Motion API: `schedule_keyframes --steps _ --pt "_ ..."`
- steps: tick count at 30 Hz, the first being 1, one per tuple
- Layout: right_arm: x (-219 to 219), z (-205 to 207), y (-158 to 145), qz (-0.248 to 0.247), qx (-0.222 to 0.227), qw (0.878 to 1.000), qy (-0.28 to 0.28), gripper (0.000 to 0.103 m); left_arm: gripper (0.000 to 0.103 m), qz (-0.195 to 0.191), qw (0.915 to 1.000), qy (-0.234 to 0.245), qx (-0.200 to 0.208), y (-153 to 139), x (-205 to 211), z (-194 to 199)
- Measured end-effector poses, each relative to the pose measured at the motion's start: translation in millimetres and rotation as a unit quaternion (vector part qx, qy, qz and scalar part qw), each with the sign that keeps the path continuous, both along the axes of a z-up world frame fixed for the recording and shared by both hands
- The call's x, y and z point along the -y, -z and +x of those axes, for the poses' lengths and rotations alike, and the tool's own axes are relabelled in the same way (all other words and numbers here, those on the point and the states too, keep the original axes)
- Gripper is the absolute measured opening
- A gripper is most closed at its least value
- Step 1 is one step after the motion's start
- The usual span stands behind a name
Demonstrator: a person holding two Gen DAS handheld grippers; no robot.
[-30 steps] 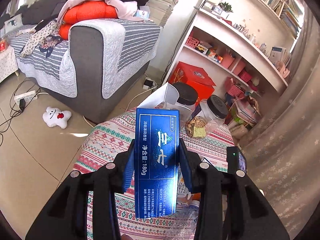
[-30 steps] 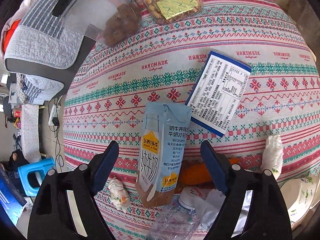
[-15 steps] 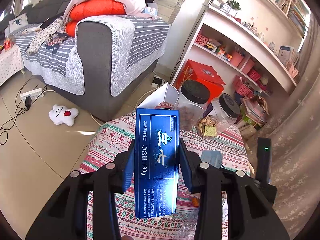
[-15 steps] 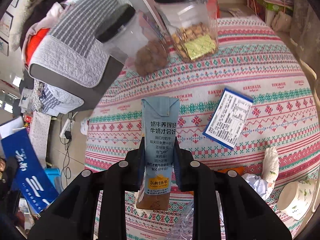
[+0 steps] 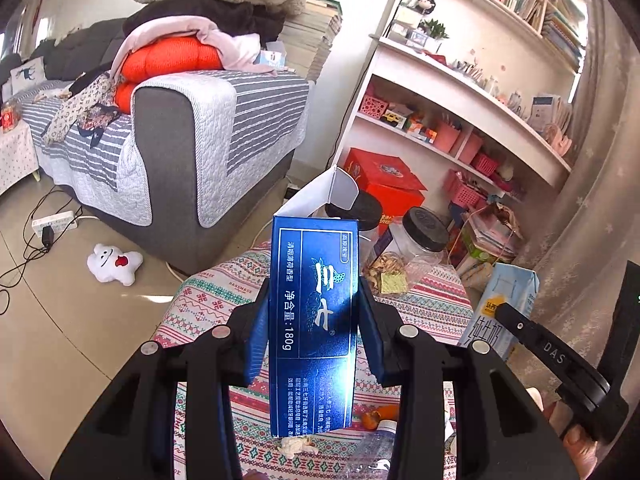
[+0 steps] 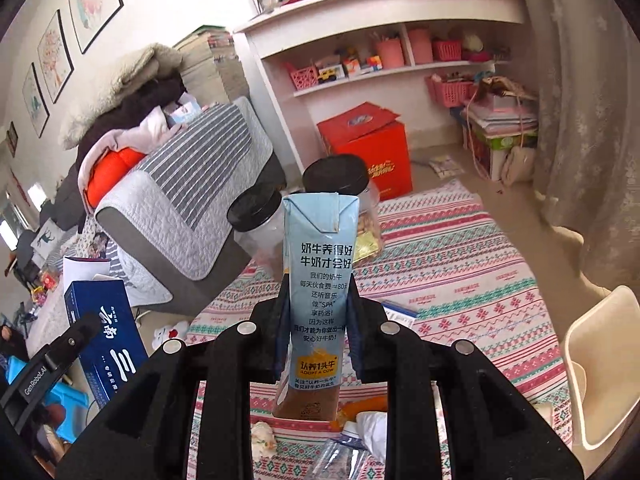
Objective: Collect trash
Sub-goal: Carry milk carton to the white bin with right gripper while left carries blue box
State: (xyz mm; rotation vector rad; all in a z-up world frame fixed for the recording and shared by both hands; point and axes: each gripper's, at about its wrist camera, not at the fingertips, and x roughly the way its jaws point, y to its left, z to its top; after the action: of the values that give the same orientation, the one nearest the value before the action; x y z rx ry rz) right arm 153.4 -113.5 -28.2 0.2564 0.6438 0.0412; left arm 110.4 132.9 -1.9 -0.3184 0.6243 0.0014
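Your left gripper (image 5: 314,320) is clamped on the blue box (image 5: 314,320) — both pads press its long sides, and it stands upright between the fingers, its white flap open at the top. Your right gripper (image 6: 316,328) is clamped on the milk carton (image 6: 318,288), also upright, with the folded top well above the fingers and the brown base below them. Both loads are held up off the table (image 6: 460,288), which wears a striped patterned cloth.

On that cloth, below the carton, you still have litter: a crumpled tissue (image 6: 264,436), orange peel (image 6: 370,404), white crumpled paper (image 6: 372,424) and a clear plastic bottle (image 6: 340,456) at the bottom edge. A flat leaflet (image 6: 398,310) lies just right of your right fingers. Two black-lidded jars (image 6: 334,176) stand at the far side of the table — beyond them are the sofa (image 6: 192,200) and a red box (image 6: 372,148) on the floor.

From the left camera the carton shows at the right, gripped by the other tool.
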Motion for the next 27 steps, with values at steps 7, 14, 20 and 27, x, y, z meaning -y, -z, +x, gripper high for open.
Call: schedule_keyframes --steps 7,14,20,27 --pt "38.9 -37.0 -14.2 -0.058 0.071 0.993 0.070 0.023 0.040 0.003 0.9996 0.011 0.027 -2.0 31.9 -5.0" --pt "76.8 -59.5 -25.6 -0.112 0.116 0.977 0.140 0.023 0.040 0.008 0.9987 0.028 0.041 0.1 74.0 -6.8" --pt "137.5 -75.0 -24.3 -0.136 0.101 0.958 0.230 0.023 0.040 0.015 0.9977 0.056 0.034 7.7 113.1 -4.3" --pt "218.5 -96.3 -11.6 -0.124 0.039 0.941 0.313 0.024 0.040 0.024 0.9946 0.096 0.032 14.2 161.7 -8.1"
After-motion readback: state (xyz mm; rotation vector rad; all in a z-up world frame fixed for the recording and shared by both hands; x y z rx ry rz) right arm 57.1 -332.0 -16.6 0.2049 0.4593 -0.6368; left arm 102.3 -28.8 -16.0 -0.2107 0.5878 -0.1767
